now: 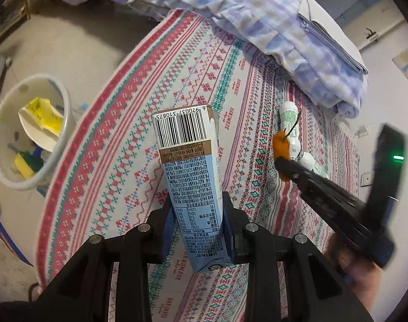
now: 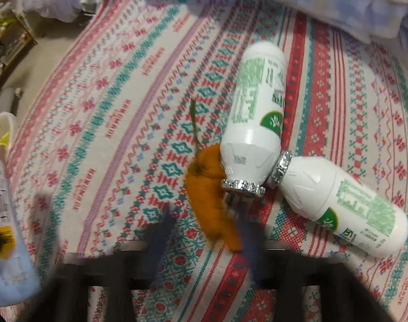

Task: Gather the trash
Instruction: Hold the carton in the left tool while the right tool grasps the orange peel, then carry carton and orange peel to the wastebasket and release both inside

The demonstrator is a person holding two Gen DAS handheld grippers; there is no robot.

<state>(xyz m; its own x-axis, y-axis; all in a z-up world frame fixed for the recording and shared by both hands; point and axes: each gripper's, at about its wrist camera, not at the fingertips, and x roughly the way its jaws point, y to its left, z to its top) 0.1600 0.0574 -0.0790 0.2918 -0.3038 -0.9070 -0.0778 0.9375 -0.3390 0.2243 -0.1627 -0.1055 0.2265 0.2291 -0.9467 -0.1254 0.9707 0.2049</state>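
My left gripper (image 1: pixel 197 209) is shut on a light blue drink carton (image 1: pixel 189 171) with a barcode, held above the patterned bedspread (image 1: pixel 139 123). The carton also shows at the left edge of the right wrist view (image 2: pixel 5 241). My right gripper (image 2: pixel 204 220) is blurred and open, its fingers on either side of an orange peel with a stem (image 2: pixel 212 201); it shows in the left wrist view (image 1: pixel 281 161) at the peel (image 1: pixel 280 145). Two white bottles with green labels (image 2: pixel 255 118) (image 2: pixel 340 206) lie beside the peel, foil tops touching.
A white bin (image 1: pixel 29 131) with yellow and white trash stands on the floor left of the bed. A folded blue checked quilt (image 1: pixel 298 40) lies across the far side of the bed. Clutter and shelves line the far left wall.
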